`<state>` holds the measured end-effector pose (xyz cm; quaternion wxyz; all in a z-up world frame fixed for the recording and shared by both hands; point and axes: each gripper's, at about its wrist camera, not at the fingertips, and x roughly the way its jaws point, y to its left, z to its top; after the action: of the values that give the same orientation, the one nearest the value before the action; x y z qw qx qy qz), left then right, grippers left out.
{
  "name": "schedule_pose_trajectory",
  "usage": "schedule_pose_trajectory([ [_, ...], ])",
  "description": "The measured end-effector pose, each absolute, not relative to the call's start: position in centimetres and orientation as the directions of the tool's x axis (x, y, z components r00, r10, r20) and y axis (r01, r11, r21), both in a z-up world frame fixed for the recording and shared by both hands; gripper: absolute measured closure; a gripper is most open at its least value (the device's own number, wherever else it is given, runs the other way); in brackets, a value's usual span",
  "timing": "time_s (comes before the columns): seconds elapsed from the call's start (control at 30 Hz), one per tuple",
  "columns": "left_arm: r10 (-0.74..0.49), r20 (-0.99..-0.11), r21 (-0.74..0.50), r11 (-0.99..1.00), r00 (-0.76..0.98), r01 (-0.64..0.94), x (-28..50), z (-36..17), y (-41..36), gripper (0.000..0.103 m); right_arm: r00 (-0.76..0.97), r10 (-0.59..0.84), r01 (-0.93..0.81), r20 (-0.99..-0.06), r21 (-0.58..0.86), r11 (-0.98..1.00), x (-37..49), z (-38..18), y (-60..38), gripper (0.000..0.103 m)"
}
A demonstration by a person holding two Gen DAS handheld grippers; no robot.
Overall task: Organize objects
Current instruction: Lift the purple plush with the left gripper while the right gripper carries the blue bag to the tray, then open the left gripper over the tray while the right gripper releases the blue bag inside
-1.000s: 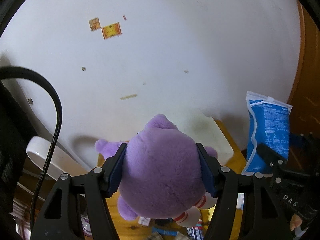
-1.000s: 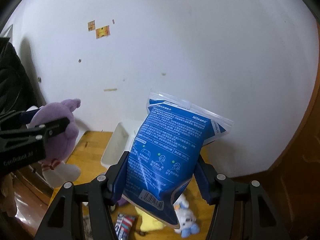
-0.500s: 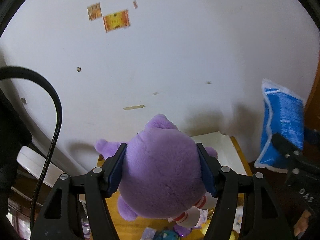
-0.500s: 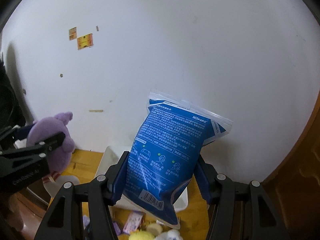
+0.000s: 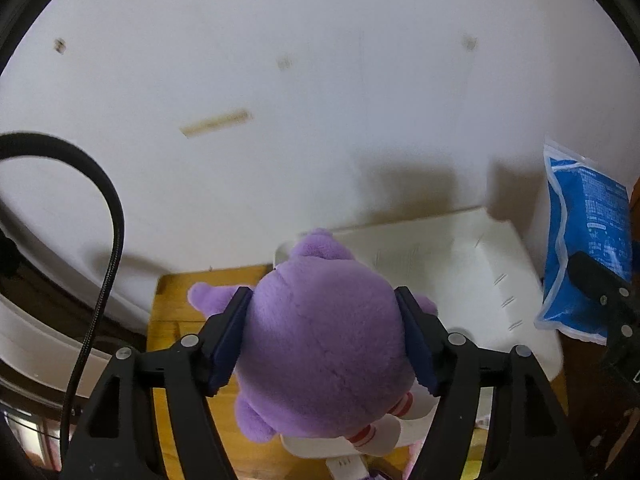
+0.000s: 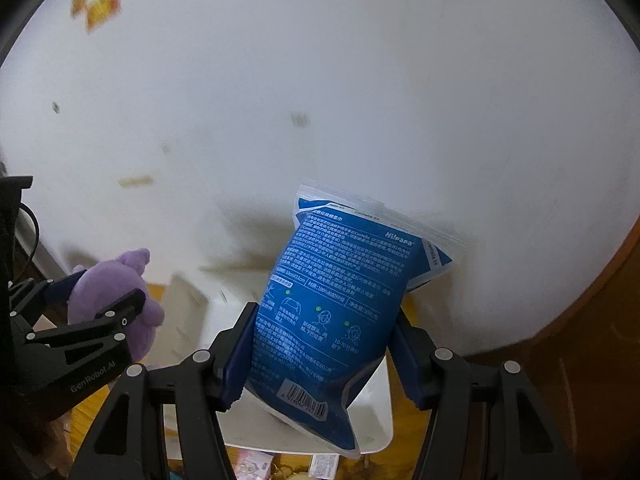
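Left claw (image 5: 324,340), over the white tray (image 5: 460,264), is opening around the purple plush (image 5: 320,344); we've begun releasing it; right claw (image 6: 320,360) pinches the blue pouch (image 6: 340,304).

Your support surface: wooden table top (image 5: 170,312), yellow-orange, set against white wall (image 5: 320,80). Note white plastic bin (image 5: 472,280) resting directly on table, pushed back near wall, interior bare where visible. In right wrist view, same table (image 6: 408,440) shows beside bin (image 6: 372,420) and at its near edge. Note small packets and soft items (image 6: 256,462) lying on wood just in front of bin; blurred and partly hidden, type cannot be told.
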<state>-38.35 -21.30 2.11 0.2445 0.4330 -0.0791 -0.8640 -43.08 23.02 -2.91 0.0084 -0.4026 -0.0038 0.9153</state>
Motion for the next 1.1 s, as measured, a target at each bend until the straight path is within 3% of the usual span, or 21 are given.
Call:
schedule_pose_trajectory([
  [0.2, -0.442, -0.797, 0.303, -0.882, -0.411, 0.362, -39.9, -1.8, -23.8, 0.027, -0.569, 0.009, 0.01, -0.822, -0.018, -1.0, -46.3, -8.3, 22.8, 0.037],
  [0.4, -0.397, -0.828, 0.244, -0.891, -0.395, 0.382, -39.6, -2.7, -25.1, 0.024, -0.551, -0.018, 0.021, -0.834, 0.008, -1.0, -47.0, -10.6, 22.8, 0.028],
  [0.8, -0.377, -0.842, 0.215, -0.89, -0.385, 0.402, -37.0, -2.6, -26.4, 0.023, -0.561, -0.018, 0.062, -0.828, -0.02, -0.998, -45.2, -10.5, 22.0, 0.027],
  [1.1, -0.382, -0.819, 0.219, -0.898, -0.428, 0.383, -32.4, 0.9, -25.5, 0.023, -0.583, -0.023, 0.052, -0.812, -0.008, -0.999, -41.4, -7.8, 22.5, 0.027],
])
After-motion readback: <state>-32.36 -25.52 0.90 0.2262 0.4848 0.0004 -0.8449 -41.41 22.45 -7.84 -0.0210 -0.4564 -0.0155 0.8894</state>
